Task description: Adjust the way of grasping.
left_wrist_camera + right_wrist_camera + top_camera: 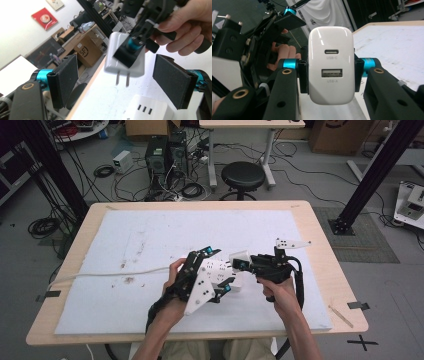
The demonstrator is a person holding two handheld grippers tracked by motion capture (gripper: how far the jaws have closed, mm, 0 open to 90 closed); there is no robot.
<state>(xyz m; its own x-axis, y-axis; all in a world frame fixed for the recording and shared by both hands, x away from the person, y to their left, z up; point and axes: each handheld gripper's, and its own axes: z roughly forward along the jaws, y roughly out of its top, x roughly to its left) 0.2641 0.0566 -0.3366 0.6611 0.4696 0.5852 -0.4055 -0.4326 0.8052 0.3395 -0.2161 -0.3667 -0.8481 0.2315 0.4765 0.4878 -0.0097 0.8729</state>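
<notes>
One white charger (330, 65) is being pinched by its sides in the right tongs (330, 67), raised above the worktop (150, 235) with its two prongs pointing down, apparently so that it can be lined up over the one white power strip (147, 111) lying just beneath. The left tongs (122, 82) are being held spread with nothing between the pads (65, 80), close beside the charger. Counted: one charger, one power strip, two ports on the charger's face.
</notes>
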